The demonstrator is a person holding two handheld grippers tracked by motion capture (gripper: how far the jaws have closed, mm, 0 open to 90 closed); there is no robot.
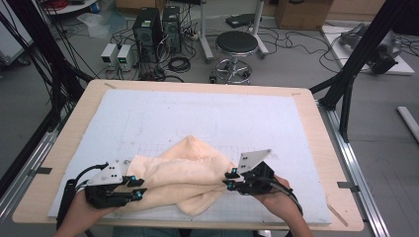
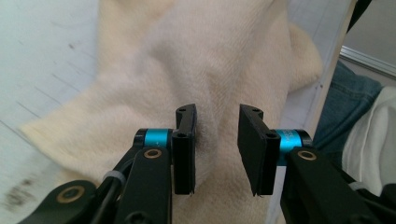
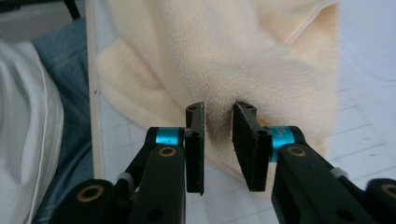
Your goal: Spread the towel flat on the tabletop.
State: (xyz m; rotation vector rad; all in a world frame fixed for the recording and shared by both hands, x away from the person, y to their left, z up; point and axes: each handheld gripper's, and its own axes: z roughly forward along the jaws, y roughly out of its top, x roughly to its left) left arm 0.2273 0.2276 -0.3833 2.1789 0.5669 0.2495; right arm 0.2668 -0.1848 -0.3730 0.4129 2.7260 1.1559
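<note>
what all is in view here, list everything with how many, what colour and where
towel: one, cream, crumpled on the near middle of the mat, between the two grippers
mat: one, white with a faint grid, covering most of the table
table: one, light wood, rim showing around the mat
stool: one, black round seat on a chrome base, on the floor beyond the table
computer towers: two, black, on the floor at the far left
power supplies: two, white boxes, left of the towers
cardboard box: one, brown, far right
left gripper: one, black with blue rings, jaws apart above the towel
right gripper: one, black with blue rings, jaws apart over the towel
</note>
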